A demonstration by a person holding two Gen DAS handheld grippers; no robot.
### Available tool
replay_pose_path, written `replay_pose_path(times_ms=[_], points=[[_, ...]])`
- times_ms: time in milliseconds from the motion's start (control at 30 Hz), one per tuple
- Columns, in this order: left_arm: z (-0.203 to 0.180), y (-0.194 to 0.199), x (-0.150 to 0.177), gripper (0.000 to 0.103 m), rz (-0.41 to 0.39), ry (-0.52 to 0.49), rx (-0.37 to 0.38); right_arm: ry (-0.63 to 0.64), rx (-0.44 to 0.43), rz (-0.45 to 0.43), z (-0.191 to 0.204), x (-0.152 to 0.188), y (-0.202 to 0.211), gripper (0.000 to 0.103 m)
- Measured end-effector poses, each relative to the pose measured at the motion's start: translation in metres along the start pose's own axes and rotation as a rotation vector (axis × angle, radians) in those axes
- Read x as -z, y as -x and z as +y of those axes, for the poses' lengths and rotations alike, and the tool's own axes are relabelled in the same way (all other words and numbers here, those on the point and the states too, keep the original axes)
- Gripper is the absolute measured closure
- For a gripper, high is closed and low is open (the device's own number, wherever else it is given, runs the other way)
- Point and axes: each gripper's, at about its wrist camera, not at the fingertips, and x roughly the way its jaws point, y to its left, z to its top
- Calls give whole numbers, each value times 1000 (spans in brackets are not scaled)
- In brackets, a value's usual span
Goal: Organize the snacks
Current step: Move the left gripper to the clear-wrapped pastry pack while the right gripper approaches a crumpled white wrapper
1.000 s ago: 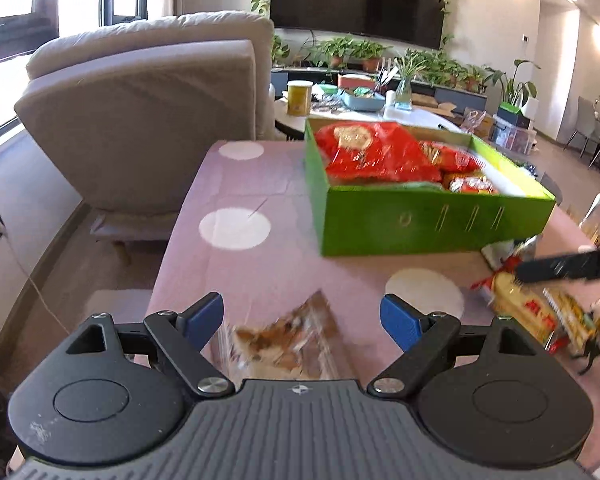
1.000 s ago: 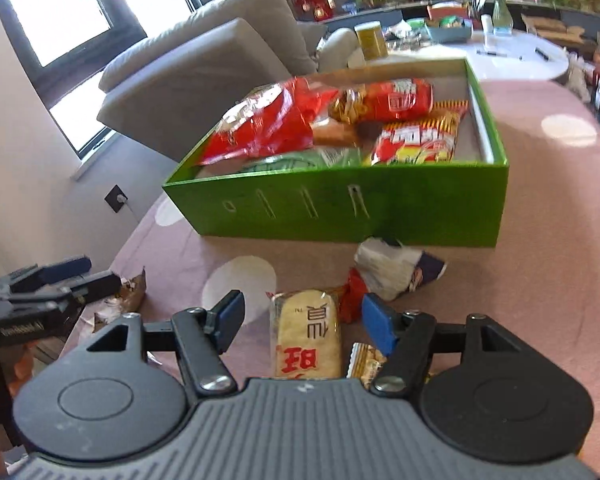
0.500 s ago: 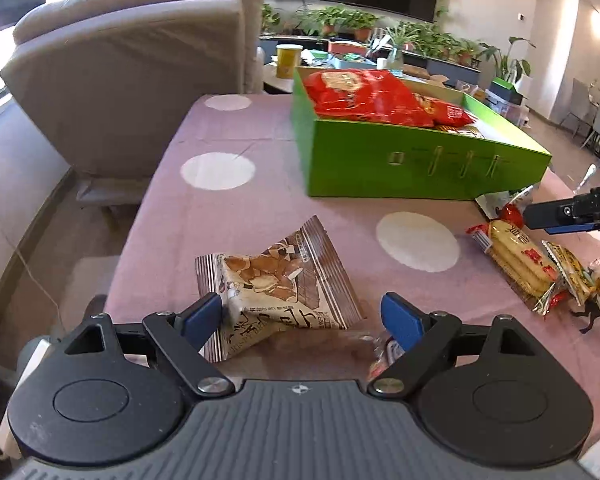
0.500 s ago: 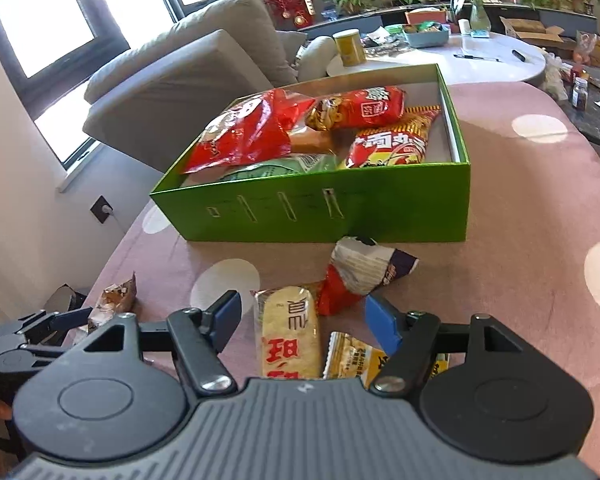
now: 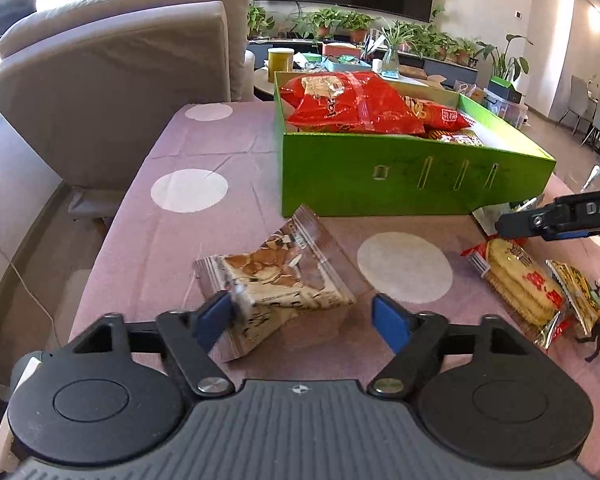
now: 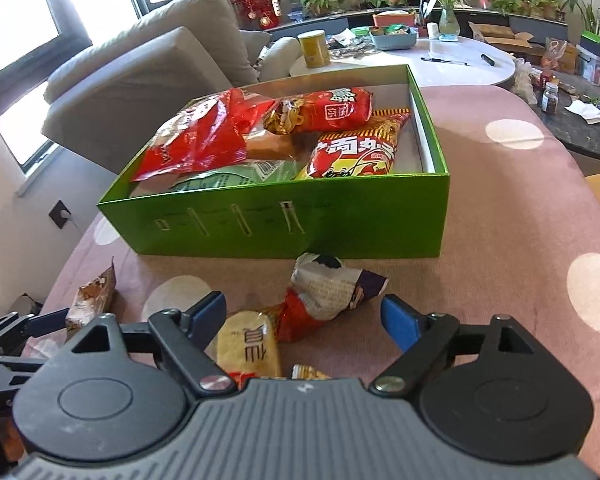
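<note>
A brown biscuit packet (image 5: 284,276) lies on the pink dotted tablecloth, between the closing jaws of my left gripper (image 5: 300,310). The left pad touches the packet's corner; the right pad stands clear of it. My right gripper (image 6: 304,314) hovers with its jaws opening wide over a yellow cracker pack (image 6: 248,348) and a crumpled red-and-white packet (image 6: 328,292), gripping neither. The green box (image 6: 340,220) behind them holds several red snack bags. In the left wrist view the right gripper's finger (image 5: 556,220) reaches in above the cracker pack (image 5: 516,276).
More small packets (image 5: 580,296) lie at the table's right front. A grey sofa (image 5: 112,80) stands beyond the table's left edge. Behind the box is a white round table (image 6: 440,60) with a yellow can (image 6: 314,48) and clutter.
My left gripper came forward and down around the biscuit packet, and its jaws narrowed. The right gripper's jaws spread wider over the cracker pack.
</note>
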Motion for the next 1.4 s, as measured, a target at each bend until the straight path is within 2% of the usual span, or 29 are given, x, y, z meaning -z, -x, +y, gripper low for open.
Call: replay_pose_path(times_ms=[100,167,200,267,333,467,567,833,967,1133,1400], points=[[3,2,0,51,-13,9,17,-18,23,15,-1,-2,-8,23],[5,5,0,52,-12,19,47,-37,23,21,-3,-3,-11,23],[5,7,0,50,-9,19,66,-43,22,23,-4,-3,-12,23],[5,13,2,41,-13,8,88,-46,27,25,-4,-4,-14,23],[4,19,3,27,-36,-26,69,-45,34,29,-4,-4,-15,23],[2,18,-7,19,-86,-169,11,-39,33,29,-5,-4,-15,23],[5,3,-17,18,-89,-227,18,-34,33,31,-3,-4,-16,23],[19,-27,-20,24,15,-80,102,-44,38,33,0,-6,-18,23],[12,-27,-14,26,16,-105,68,-26,55,25,5,-6,-21,22],[7,-26,-15,40,13,-95,31,25,69,6,11,0,-21,22],[5,-28,-15,45,1,-73,8,0,63,-20,1,0,-16,23]])
